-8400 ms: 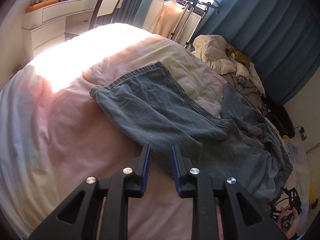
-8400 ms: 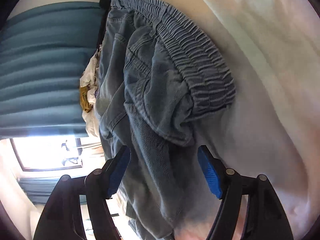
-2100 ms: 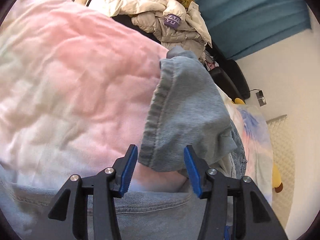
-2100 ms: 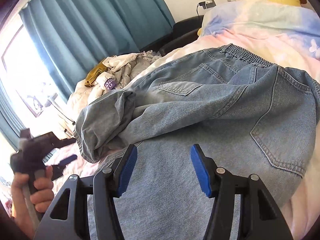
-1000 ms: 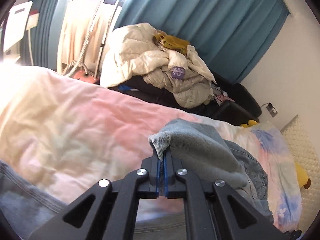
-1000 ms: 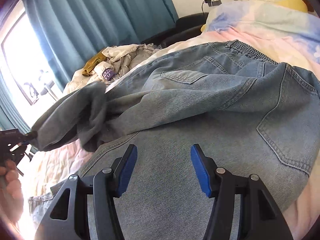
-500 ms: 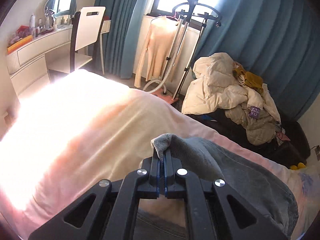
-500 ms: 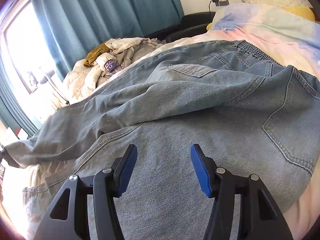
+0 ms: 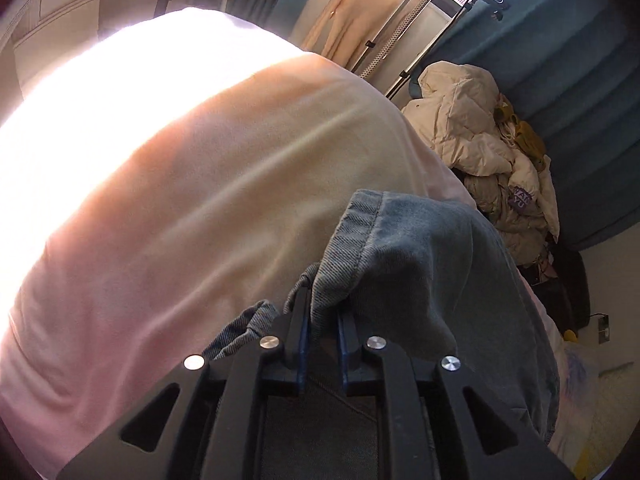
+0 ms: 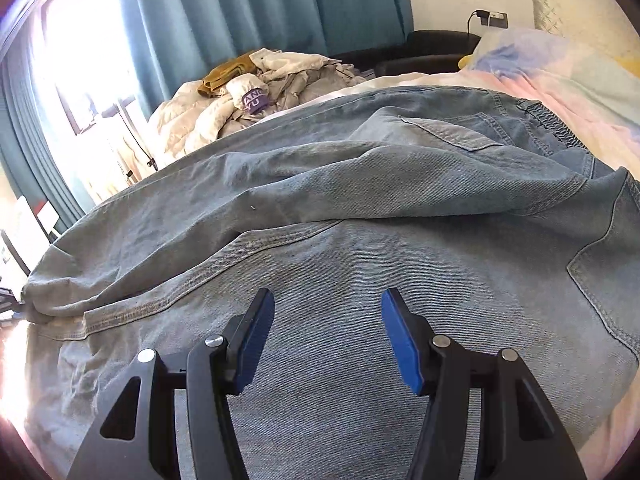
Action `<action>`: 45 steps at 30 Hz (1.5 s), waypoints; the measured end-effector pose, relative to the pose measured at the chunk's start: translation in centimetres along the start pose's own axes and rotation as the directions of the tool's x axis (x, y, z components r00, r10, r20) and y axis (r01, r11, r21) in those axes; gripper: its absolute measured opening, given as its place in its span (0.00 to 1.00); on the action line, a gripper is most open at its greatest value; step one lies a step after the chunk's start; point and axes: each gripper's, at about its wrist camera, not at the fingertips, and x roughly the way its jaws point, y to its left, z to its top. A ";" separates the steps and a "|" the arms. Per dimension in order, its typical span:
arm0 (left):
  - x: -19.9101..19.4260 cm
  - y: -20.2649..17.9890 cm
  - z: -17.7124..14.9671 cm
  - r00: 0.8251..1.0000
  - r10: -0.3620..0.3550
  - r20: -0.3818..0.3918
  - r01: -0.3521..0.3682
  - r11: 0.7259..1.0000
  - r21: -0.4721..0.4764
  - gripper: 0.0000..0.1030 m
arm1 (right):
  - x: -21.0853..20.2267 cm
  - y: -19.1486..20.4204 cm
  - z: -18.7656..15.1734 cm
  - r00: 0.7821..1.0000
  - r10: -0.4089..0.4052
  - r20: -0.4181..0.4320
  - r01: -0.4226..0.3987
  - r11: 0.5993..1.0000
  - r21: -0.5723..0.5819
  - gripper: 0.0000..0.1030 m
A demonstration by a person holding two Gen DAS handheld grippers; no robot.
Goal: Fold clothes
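Note:
Light blue jeans (image 10: 360, 240) lie spread across the bed, elastic waistband (image 10: 548, 120) at the far right and both legs running left. My right gripper (image 10: 328, 304) hovers open just above the near leg, nothing between its blue pads. In the left wrist view my left gripper (image 9: 322, 312) is low over the pink bed cover (image 9: 180, 200), closed on the hem of the jeans leg (image 9: 360, 216). A fold of denim stands up between the jaws, which are a little apart. The rest of that leg trails off to the right behind the gripper.
A heap of pale jackets and clothes (image 9: 480, 140) (image 10: 260, 84) sits beyond the bed's far side by the teal curtains (image 10: 240, 20). A garment stand with a hanging beige top (image 9: 360, 12) is by the window. A pastel pillow (image 10: 540, 52) lies at the headboard end.
My left gripper has carried the leg hem out and lowered it to the bed cover, straightening the upper leg; its jaws stand slightly wider than before. The right gripper stayed open over the jeans.

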 end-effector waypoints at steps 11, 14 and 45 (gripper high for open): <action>-5.2 0.9 -5.8 0.960 -0.275 0.049 0.279 0.956 -0.092 0.55 | -0.8 1.8 -0.6 1.000 0.015 -0.001 -0.015 0.997 -0.071 0.55; -2.9 0.0 -6.1 0.954 -0.301 -0.013 0.299 0.951 -0.079 0.55 | -0.9 2.5 -0.7 1.000 0.023 -0.004 -0.023 0.996 -0.089 0.55; 6.6 -7.5 -3.3 0.898 -0.439 -0.032 0.437 0.898 -0.049 0.05 | 15.8 5.4 7.7 0.796 0.501 -0.340 -0.387 0.853 0.350 0.63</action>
